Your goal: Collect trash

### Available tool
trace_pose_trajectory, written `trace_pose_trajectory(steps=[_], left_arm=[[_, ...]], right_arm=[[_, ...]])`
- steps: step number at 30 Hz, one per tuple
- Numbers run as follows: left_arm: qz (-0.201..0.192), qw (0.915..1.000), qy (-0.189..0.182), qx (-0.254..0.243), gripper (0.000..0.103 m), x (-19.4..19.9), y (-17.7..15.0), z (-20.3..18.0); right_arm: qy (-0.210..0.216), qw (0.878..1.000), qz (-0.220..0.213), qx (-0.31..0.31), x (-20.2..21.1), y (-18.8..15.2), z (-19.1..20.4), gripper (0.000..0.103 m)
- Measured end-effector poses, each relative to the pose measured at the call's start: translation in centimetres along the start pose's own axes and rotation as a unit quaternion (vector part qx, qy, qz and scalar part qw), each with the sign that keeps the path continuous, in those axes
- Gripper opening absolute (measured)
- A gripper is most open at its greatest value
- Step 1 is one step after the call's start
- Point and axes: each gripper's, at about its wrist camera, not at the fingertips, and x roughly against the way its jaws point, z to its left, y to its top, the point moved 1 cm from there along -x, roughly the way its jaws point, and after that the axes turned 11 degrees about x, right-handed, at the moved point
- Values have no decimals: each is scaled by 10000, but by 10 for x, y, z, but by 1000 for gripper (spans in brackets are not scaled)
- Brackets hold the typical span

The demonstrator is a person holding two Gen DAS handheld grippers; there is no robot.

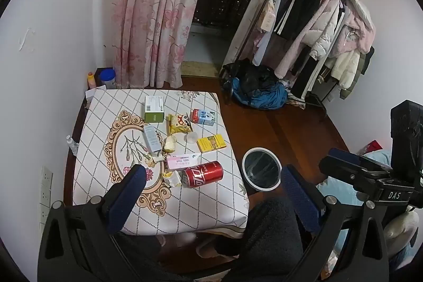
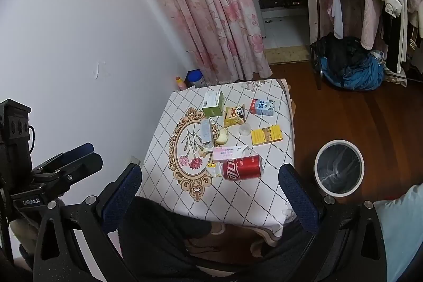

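The trash sits mid-frame on the tabletop (image 1: 206, 208): a red can (image 1: 203, 173) lying on its side nearest, a pink packet (image 1: 182, 162) touching it, a yellow box (image 1: 211, 143) beyond. The lined bin (image 1: 261, 172) stands on the floor, right of the can. Both tongs, left (image 1: 214, 192) and right (image 2: 211, 192), hang released, holding nothing.

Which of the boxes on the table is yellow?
The yellow box by the table's right edge, nearest the bin. The others are green-and-white, grey or pink.
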Motion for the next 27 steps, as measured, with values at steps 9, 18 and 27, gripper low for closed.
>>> trace_pose_trajectory(steps=[9,18,27], left_arm=[[32,10000,-39,6,103,-1,-1,1],[-1,10000,-10,20,103,1,-5,-2],[-13,10000,-23,31,103,5,-5,3]], right_arm=[[11,10000,32,-2,2,3,0,103],[88,9999,49,59,-3,-1,5,103],[90,9999,50,63,-3,0,4,103]])
